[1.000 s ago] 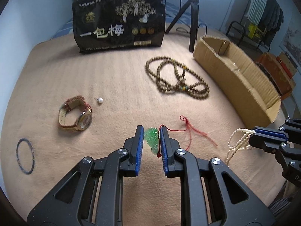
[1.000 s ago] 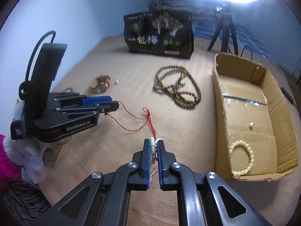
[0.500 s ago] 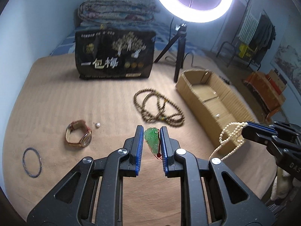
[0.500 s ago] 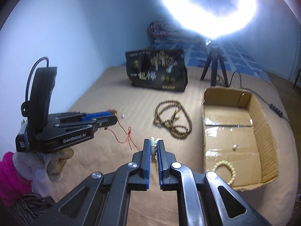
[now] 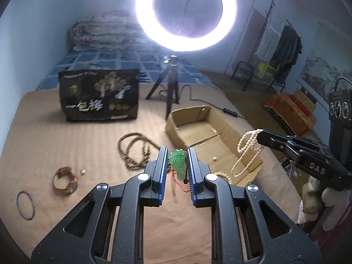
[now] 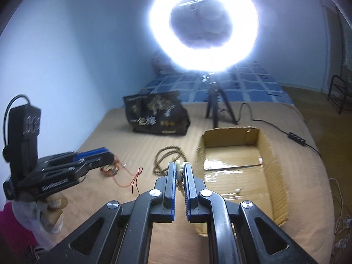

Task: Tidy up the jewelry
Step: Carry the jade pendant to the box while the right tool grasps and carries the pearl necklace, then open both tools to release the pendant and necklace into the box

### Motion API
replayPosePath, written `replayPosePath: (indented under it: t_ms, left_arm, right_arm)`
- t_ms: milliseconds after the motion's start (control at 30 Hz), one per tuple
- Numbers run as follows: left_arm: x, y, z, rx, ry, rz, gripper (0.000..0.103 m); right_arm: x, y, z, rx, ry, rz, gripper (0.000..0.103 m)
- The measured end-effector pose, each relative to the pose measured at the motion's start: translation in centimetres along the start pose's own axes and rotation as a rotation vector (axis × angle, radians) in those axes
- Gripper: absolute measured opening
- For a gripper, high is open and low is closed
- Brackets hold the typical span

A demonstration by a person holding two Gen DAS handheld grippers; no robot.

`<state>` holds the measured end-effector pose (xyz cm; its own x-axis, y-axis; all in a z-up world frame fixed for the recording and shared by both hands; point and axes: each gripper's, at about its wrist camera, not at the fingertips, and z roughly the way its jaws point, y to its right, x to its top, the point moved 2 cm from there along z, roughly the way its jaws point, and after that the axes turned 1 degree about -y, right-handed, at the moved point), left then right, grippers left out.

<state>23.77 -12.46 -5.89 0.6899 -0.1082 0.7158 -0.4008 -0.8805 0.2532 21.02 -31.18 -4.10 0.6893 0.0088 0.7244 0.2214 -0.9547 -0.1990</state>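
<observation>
My left gripper [image 5: 177, 154] is shut on a green jade pendant [image 5: 177, 162], held above the bed; its red cord [image 6: 129, 179] hangs below. My right gripper [image 6: 180, 167] is shut on a white pearl necklace [image 5: 247, 151], whose loops dangle over the near end of the cardboard box [image 5: 198, 121]. The box [image 6: 266, 154] holds a cream bead bracelet [image 5: 223, 175] and a small pearl [image 6: 237, 190]. On the bed lie a long brown bead necklace [image 5: 132, 151], a watch [image 5: 65, 178], a loose pearl [image 5: 82, 171] and a thin dark bangle [image 5: 25, 205].
A black printed bag [image 5: 99, 95] stands at the back of the tan bedspread [image 5: 55, 136]. A ring light on a tripod [image 5: 172, 94] stands behind the box, its cable and switch [image 6: 296, 137] trailing right. Folded quilts, a clothes rack and orange boxes lie beyond.
Both grippers have risen well above the bed with their loads. The pearl necklace has come up off the blanket and now hangs over the box's near end.
</observation>
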Motion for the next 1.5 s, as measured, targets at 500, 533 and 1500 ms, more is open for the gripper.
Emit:
replayPosePath:
  t_ms: [500, 533, 1500]
  left_arm:
    - [3.7, 4.8, 4.1, -0.085, 0.031, -0.003, 0.016]
    - [3.9, 5.0, 4.5, -0.088, 0.03, -0.004, 0.016]
    - [2.6, 7.0, 17.3, -0.023, -0.131, 0.007, 0.016]
  right_arm:
    - [-0.2, 7.0, 0.2, -0.092, -0.019, 0.082, 0.004]
    - [-0.3, 7.3, 0.2, -0.095, -0.024, 0.088, 0.004]
    - [-4.5, 12.9, 5.0, -0.161, -0.19, 0.146, 0.005]
